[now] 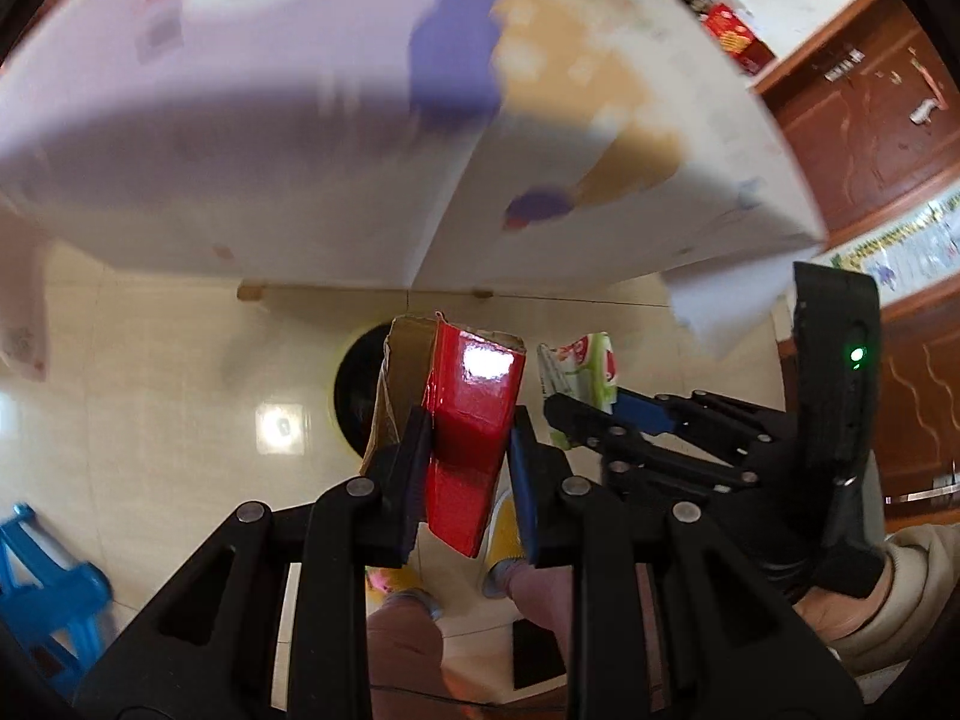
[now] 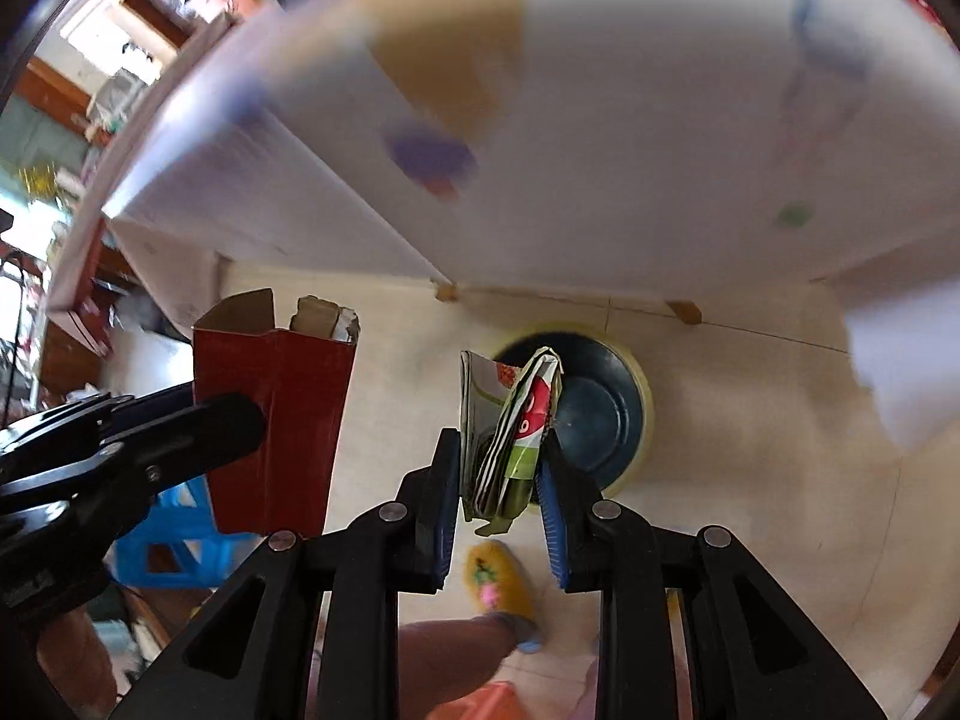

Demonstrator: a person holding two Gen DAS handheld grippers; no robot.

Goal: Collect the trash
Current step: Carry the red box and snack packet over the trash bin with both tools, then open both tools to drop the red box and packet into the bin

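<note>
red carton (image 1: 474, 414) upright, long axis along fingers (image 1: 522, 468).

The white table (image 1: 240, 150) is motion-blurred, its surface markings unreadable in both views.

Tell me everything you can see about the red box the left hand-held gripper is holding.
The red box is a glossy red carton, plain brown cardboard inside, so it looks like coated paperboard. Its top is torn open, with ragged flaps standing up and a brown piece showing inside. The left hand-held gripper clamps it on two opposite sides, holding it roughly upright in the air, above the tiled floor and near the dark round bin. Only the gripper's fingers touch it. It is dented along one side.
</note>
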